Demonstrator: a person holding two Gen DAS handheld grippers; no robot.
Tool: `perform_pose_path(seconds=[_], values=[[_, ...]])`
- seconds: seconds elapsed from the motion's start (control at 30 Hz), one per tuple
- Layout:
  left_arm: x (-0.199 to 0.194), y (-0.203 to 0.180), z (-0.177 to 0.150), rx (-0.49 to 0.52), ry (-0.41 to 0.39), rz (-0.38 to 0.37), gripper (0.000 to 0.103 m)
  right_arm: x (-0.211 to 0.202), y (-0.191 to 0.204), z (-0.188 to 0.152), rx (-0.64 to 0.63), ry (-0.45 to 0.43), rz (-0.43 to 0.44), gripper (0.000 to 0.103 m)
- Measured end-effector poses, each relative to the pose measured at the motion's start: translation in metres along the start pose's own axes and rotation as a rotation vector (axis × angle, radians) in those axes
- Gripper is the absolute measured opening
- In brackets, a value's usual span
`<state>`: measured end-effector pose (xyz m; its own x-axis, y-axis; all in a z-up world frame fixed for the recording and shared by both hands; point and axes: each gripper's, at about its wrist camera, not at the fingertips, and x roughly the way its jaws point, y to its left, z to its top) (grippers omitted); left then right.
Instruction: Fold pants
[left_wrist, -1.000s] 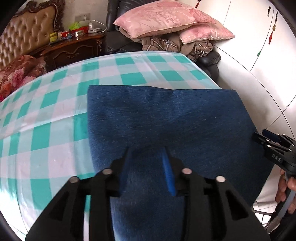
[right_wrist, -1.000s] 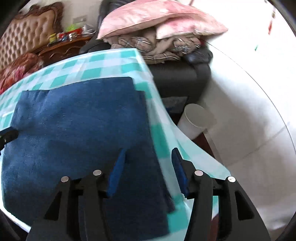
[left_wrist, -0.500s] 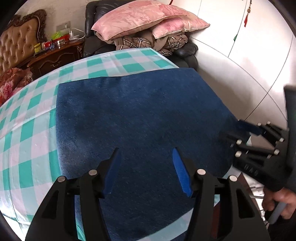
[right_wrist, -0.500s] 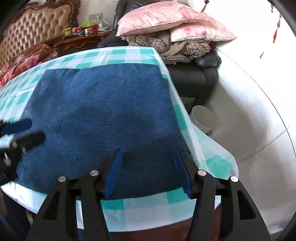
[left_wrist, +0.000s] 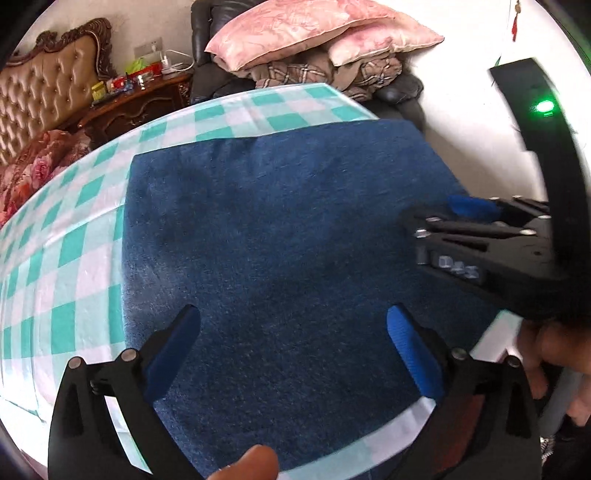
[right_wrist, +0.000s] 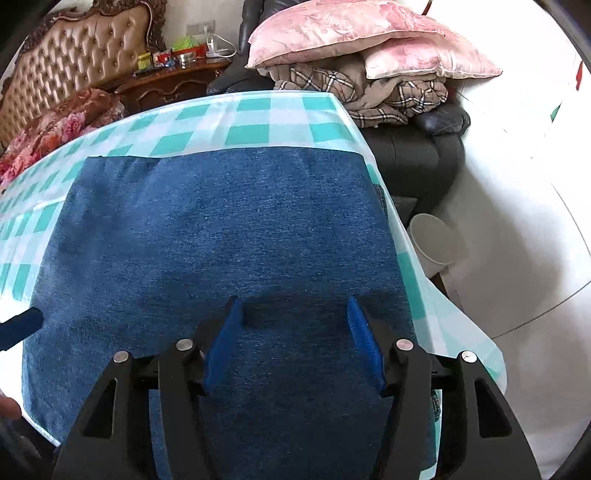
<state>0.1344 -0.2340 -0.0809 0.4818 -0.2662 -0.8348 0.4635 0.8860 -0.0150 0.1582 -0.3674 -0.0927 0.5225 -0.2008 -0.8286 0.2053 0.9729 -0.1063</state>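
The pants (left_wrist: 295, 236) lie flat before me, dark blue denim folded into a broad rectangle, reaching the desk's (left_wrist: 74, 240) near edge and close to its right edge.

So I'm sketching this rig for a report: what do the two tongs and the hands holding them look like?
Both the left tongs and the right tongs have matte black angular frames with silver rivets and ribbed blue finger pads. From the left camera, the right unit shows raised lettering, too blurred to read, and a black mount with a green light. Bare fingers show; no sleeves or cables are visible.
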Motion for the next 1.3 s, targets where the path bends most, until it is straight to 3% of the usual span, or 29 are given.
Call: perform_pose_path(seconds=[0.2,0.33,0.53,0.7,0.8,0.9,0.97,1.13,1.23,1.3], values=[[0.002,0.003,0.000,0.004,-0.006,0.045,0.101,-0.009,-0.014,-0.007,0.030,-0.002,-0.036,0.057],[0.002,0.006,0.000,-0.005,-0.003,0.049,0.101,-0.014,-0.028,-0.016,0.053,0.008,-0.118,0.060],[-0.003,0.005,0.000,-0.005,-0.011,0.053,0.101,-0.023,-0.052,-0.034,0.104,0.023,-0.135,0.063],[-0.007,-0.018,0.028,0.045,-0.072,-0.023,0.101,-0.027,-0.056,-0.043,0.124,0.021,-0.123,0.063],[0.008,-0.050,0.057,0.130,-0.074,-0.109,0.100,-0.025,-0.056,-0.046,0.141,0.024,-0.089,0.055],[0.038,-0.079,0.094,0.220,-0.054,-0.140,0.076,-0.024,-0.051,-0.047,0.140,0.025,-0.075,0.045],[0.061,-0.086,0.111,0.230,-0.008,-0.184,0.057,-0.024,-0.048,-0.049,0.136,0.021,-0.087,0.044],[0.085,-0.103,0.138,0.316,-0.025,-0.157,0.064,-0.022,-0.053,-0.051,0.160,0.026,-0.058,0.044],[0.081,-0.094,0.138,0.271,-0.028,-0.178,0.065,-0.023,-0.049,-0.051,0.147,0.022,-0.072,0.045],[0.071,-0.087,0.132,0.267,-0.036,-0.135,0.065,-0.023,-0.048,-0.052,0.145,0.022,-0.077,0.045]])
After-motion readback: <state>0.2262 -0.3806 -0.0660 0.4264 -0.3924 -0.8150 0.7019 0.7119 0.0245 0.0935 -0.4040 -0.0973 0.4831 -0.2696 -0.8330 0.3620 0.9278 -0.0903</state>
